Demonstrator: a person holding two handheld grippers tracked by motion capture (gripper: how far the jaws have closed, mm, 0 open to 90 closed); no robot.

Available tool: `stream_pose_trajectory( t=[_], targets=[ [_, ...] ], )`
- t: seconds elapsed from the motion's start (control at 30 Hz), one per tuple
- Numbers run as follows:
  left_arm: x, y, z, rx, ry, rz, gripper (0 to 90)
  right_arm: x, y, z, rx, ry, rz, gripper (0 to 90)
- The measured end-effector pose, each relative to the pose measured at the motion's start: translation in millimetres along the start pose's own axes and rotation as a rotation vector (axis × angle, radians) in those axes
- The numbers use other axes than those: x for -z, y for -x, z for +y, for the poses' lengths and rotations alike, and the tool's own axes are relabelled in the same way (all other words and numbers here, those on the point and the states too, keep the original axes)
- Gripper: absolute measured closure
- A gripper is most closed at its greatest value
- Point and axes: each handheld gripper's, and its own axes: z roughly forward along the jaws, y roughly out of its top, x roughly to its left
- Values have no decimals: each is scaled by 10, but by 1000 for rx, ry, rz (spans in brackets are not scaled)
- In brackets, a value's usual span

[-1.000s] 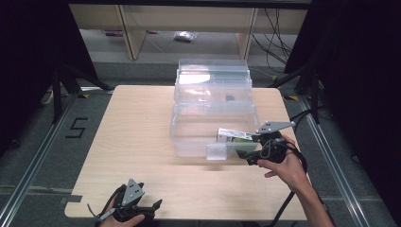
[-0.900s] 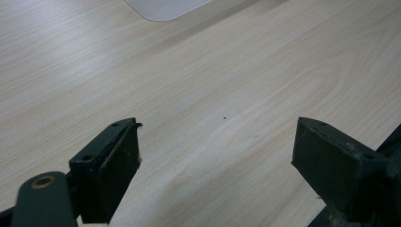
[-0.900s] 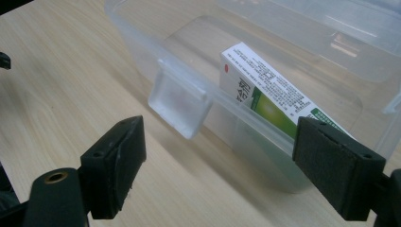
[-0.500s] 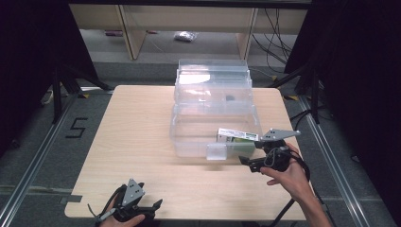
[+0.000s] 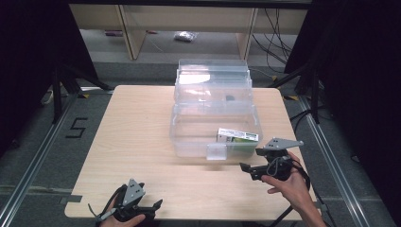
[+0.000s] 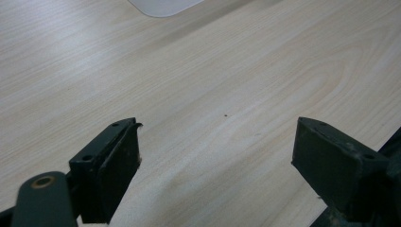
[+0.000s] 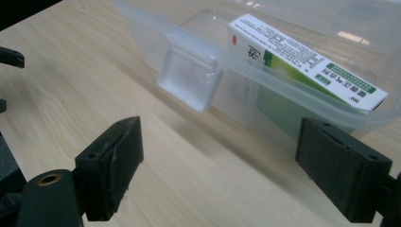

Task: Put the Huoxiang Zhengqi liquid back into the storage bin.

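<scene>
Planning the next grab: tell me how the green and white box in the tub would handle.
The box looks like thin cardboard: probably light and easily crushed. Flat sides suggest no rolling. It leans on the tub wall, so a nudge may topple it.

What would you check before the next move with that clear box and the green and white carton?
1. Carton inside the clear box: ok.
2. Right gripper open and holding nothing: ok.
3. Right gripper clear of the box wall: ok, it sits just in front.
4. Front latch fastened: cannot tell.
5. Lid shut: not ok, it stands open behind.
6. Left gripper open, out of the way over bare table: ok.
</scene>
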Motion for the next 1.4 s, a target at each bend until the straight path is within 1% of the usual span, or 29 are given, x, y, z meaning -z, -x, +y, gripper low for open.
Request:
stream_pose_trajectory(
  t=[0.03, 0.07, 0.1, 0.13, 0.2, 0.23, 0.27, 0.3, 0.33, 0.37, 0.4, 0.43, 0.47, 0.5, 0.53, 0.63, 0.67, 0.7, 0.8, 0.83, 0.87, 0.97, 1.07, 1.1, 1.17, 1.2, 1.3, 1.33, 1.4],
  targets=[
    [14, -18, 3, -21, -19, 0, 151, -1, 11, -46, -2, -8, -4, 165],
    [1, -6, -1, 0, -3, 1, 151, -19, 9, -76, -25, 2, 12, 165],
    [1, -6, -1, 0, -3, 1, 151, -19, 9, -76, -25, 2, 12, 165],
    [5, -13, -1, -15, -13, 8, 151, -23, 19, -124, -46, 3, 15, 163],
    [13, -21, 3, -26, -25, 1, 151, -35, 51, -163, -27, 19, 7, 161],
    [13, -21, 3, -26, -25, 1, 151, -33, 38, -181, -50, 11, 13, 161],
    [-12, 6, -7, 5, 10, 7, 151, -47, 32, -200, -63, 27, 26, 160],
    [-12, 6, -7, 5, 10, 7, 151, -47, 32, -200, -63, 27, 26, 160],
    [2, -18, -3, -24, -20, 6, 151, -51, 29, -232, -65, 23, 31, 158],
    [-8, -14, -2, -14, -21, 11, 151, -51, 29, -232, -65, 23, 31, 158],
    [-26, 5, -5, 13, 4, 19, 151, -64, 34, -269, -52, 30, 25, 158],
    [-26, 10, -8, 17, 20, 14, 151, -64, 34, -269, -52, 30, 25, 158],
    [-2, -13, -4, -21, -10, 12, 151, -83, 16, -312, -69, 40, 33, 159],
    [0, -15, -4, -24, -12, 11, 151, -83, -2, -330, -91, 28, 36, 158],
    [-15, 9, -7, 9, 15, 9, 151, -92, 21, -344, -47, 36, 24, 158],
    [-11, 8, -7, 4, 11, 8, 151, -104, -10, -381, -73, 35, 29, 158],
    [-13, 10, -8, 7, 13, 9, 151, -109, -1, -411, -46, 30, 13, 158],
    [-13, 10, -8, 7, 13, 9, 151, -109, -1, -411, -46, 30, 13, 158],
    [-24, 10, -12, 10, 20, 3, 151, -138, -55, -480, -98, 24, 39, 158],
    [-24, 10, -12, 10, 20, 3, 151, -138, -55, -480, -98, 24, 39, 158],
    [-26, -2, -13, -4, 12, 10, 151, -159, -52, -508, -74, 36, 36, 158],
    [-28, 9, -13, 9, 25, 4, 151, -170, -58, -533, -69, 30, 37, 158],
    [-22, 11, -13, 8, 25, 7, 151, -170, -114, -572, -106, 27, 47, 158],
    [-21, 10, -13, 7, 24, 7, 151, -161, -100, -574, -69, 29, 25, 158],
    [-18, 11, -12, 5, 20, 9, 151, -174, -112, -585, -78, 40, 35, 158],
    [-16, 12, -10, 3, 16, 9, 151, -176, -104, -601, -53, 45, 30, 158],
    [-13, 12, -9, 1, 15, 9, 151, -184, -123, -631, -70, 43, 45, 158],
    [-13, 10, -7, 1, 15, 6, 151, -170, -158, -664, -92, 24, 38, 158],
    [-9, 10, -7, -8, 5, 11, 151, -180, -160, -699, -80, 21, 39, 158]
  ],
)
